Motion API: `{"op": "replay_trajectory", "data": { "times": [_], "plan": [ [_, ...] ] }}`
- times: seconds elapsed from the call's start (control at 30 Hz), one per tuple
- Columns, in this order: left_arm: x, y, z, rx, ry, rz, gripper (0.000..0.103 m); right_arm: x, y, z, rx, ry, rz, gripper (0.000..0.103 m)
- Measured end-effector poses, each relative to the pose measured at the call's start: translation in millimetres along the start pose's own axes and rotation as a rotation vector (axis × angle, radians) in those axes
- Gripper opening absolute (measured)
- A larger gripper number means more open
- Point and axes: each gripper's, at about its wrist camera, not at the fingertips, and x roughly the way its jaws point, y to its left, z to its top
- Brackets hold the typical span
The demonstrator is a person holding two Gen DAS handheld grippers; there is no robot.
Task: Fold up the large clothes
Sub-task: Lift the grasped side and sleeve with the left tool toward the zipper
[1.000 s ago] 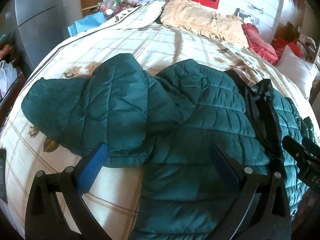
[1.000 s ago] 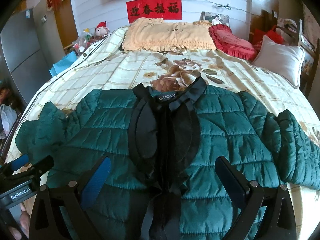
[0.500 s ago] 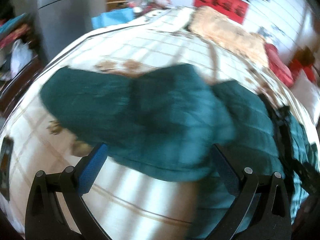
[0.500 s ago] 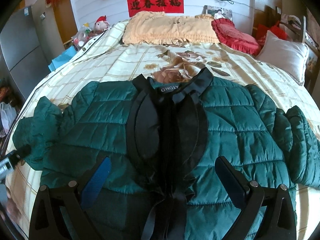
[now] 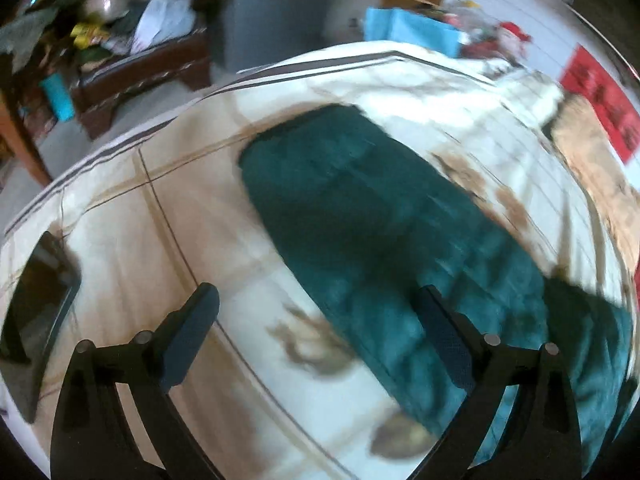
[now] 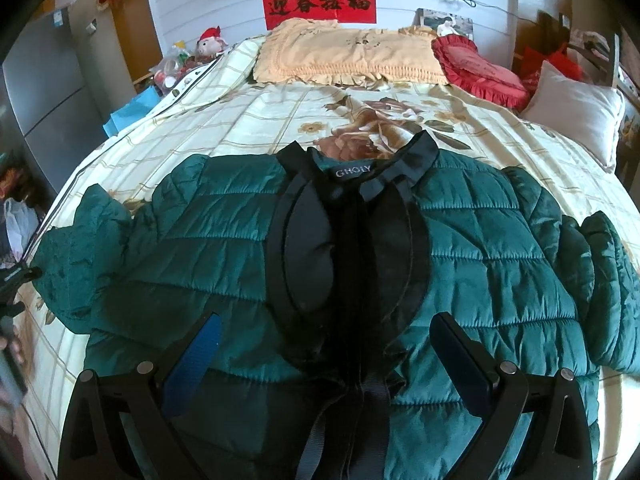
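Observation:
A dark green quilted jacket [image 6: 480, 264] lies front up on the bed, with a black collar and black front panels [image 6: 352, 248]. Its left sleeve [image 6: 84, 256] lies bunched at the bed's left side and its right sleeve [image 6: 604, 292] is folded at the right. My right gripper [image 6: 326, 344] is open and empty, hovering over the jacket's lower front. My left gripper [image 5: 316, 316] is open and empty above the bedspread beside the left sleeve [image 5: 380, 240]; this view is blurred. The left gripper shows at the left edge of the right wrist view [image 6: 12, 280].
The bed [image 6: 248, 120] has a cream checked floral cover. A yellow pillow [image 6: 348, 52], a red pillow [image 6: 480, 68] and a white pillow [image 6: 576, 108] lie at its head. A dark flat object [image 5: 36, 316] lies near the bed's left corner. A cluttered bench [image 5: 132, 64] stands beside the bed.
My left gripper has swung left, away from the jacket's body toward the left sleeve and the bed's left edge. My right gripper has moved slightly forward over the jacket. Both stay open.

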Motion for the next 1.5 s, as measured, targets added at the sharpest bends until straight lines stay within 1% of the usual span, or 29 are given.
{"op": "replay_trajectory", "data": {
  "times": [0.13, 0.17, 0.27, 0.33, 0.37, 0.4, 0.43, 0.47, 0.5, 0.6, 0.73, 0.97, 1.1, 1.23, 1.4, 1.5],
  "plan": [
    [13.5, 12.7, 16.7, -0.100, -0.018, -0.012, 0.100, -0.4, 0.1, -0.1, -0.003, 0.002, -0.005, 0.103],
    [14.7, 12.9, 20.5, -0.103, -0.036, -0.008, 0.100, -1.0, 0.0, -0.7, -0.003, 0.005, -0.003, 0.103],
    [20.8, 9.9, 29.0, -0.101, -0.032, -0.022, 0.099, -1.5, -0.2, -1.7, 0.000, 0.009, 0.004, 0.103],
    [22.3, 6.4, 32.8, -0.086, -0.054, -0.037, 0.094, -1.5, 1.1, -2.3, 0.001, 0.012, 0.006, 0.103],
    [22.7, 5.1, 33.4, -0.078, -0.066, -0.049, 0.077, -1.4, 1.9, -2.7, -0.001, 0.013, 0.007, 0.103],
    [23.5, 3.7, 35.4, -0.070, -0.080, -0.044, 0.064, -1.2, 3.3, -3.2, -0.005, 0.016, 0.006, 0.103],
    [24.6, 2.8, 36.4, -0.065, -0.085, -0.061, 0.054, -1.2, 4.5, -3.7, -0.009, 0.017, 0.005, 0.103],
    [28.0, 3.0, 37.5, -0.070, -0.069, -0.098, 0.042, -1.4, 4.9, -4.0, -0.012, 0.016, 0.004, 0.103],
    [28.2, 2.8, 39.1, -0.071, -0.076, -0.104, 0.033, -2.0, 5.3, -4.4, -0.013, 0.016, 0.004, 0.103],
    [28.0, 4.9, 40.2, -0.075, -0.050, -0.167, 0.015, -4.1, 5.3, -4.9, -0.015, 0.014, 0.003, 0.103],
    [5.4, 5.7, 34.2, -0.082, -0.066, -0.238, 0.012, -8.0, 1.6, -6.1, -0.005, 0.012, 0.000, 0.103],
    [-58.7, -10.3, 14.9, -0.015, -0.127, -0.372, 0.011, -18.1, -3.9, -5.9, 0.007, -0.003, -0.006, 0.103],
    [-91.4, -32.1, -1.7, 0.073, -0.154, -0.371, 0.011, -26.2, -7.7, -7.2, 0.012, -0.010, -0.009, 0.103],
    [-116.5, -59.1, -19.1, 0.132, -0.138, -0.423, 0.011, -35.9, -11.7, -9.3, 0.017, -0.021, -0.012, 0.103],
    [-145.3, -88.6, -43.0, 0.202, -0.144, -0.474, 0.011, -48.1, -20.4, -13.9, 0.016, -0.031, -0.022, 0.103],
    [-164.1, -113.2, -60.2, 0.256, -0.139, -0.523, 0.011, -54.4, -30.4, -16.6, 0.028, -0.036, -0.033, 0.103]
  ]
}}
